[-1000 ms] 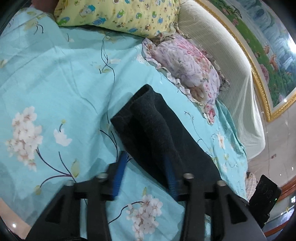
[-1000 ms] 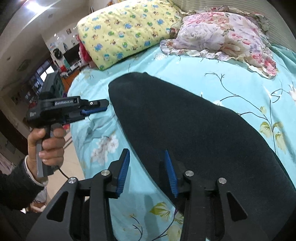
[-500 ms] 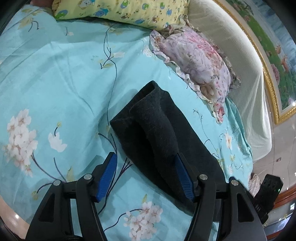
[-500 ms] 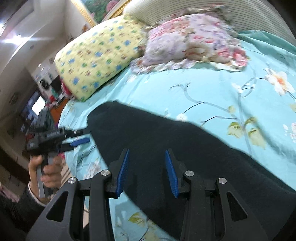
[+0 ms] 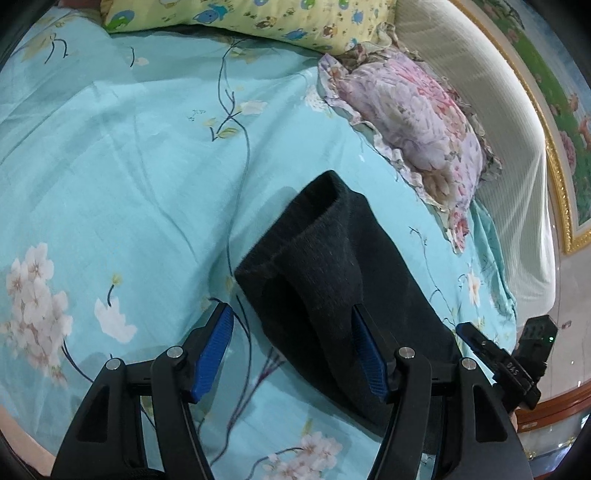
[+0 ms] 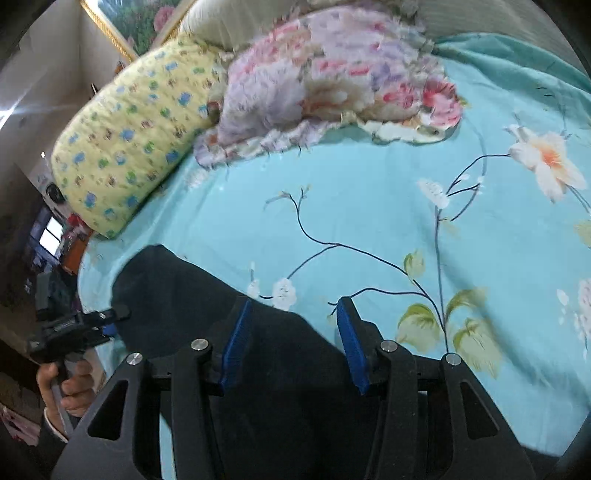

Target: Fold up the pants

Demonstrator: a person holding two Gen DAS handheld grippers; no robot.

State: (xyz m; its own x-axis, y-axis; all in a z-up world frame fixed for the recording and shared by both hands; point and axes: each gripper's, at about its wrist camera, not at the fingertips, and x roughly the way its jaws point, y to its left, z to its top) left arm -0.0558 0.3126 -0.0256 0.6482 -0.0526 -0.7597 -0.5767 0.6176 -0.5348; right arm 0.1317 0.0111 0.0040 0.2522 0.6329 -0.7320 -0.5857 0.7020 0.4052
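Dark pants point(image 5: 332, 266) lie folded lengthwise on a turquoise floral bedsheet point(image 5: 129, 155). In the left wrist view my left gripper point(image 5: 291, 343) is open wide, low over the near end of the pants; its right finger touches the raised fold of cloth, its left finger is over the sheet. In the right wrist view my right gripper point(image 6: 293, 332) is open over the far edge of the pants point(image 6: 177, 295), empty. The left gripper point(image 6: 85, 325), held in a hand, also shows in the right wrist view at the left. The right gripper point(image 5: 495, 354) shows at the right edge of the left wrist view.
A yellow patterned pillow point(image 5: 258, 18) and a pink floral pillow point(image 5: 410, 118) lie at the head of the bed against a cream headboard point(image 5: 491, 110). A gold-framed picture point(image 5: 561, 110) hangs behind. The bed's edge and room furniture point(image 6: 51, 236) are at the left in the right wrist view.
My left gripper has opened wider and moved forward along the pants. My right gripper has swung towards the far edge of the pants and opened a little more.
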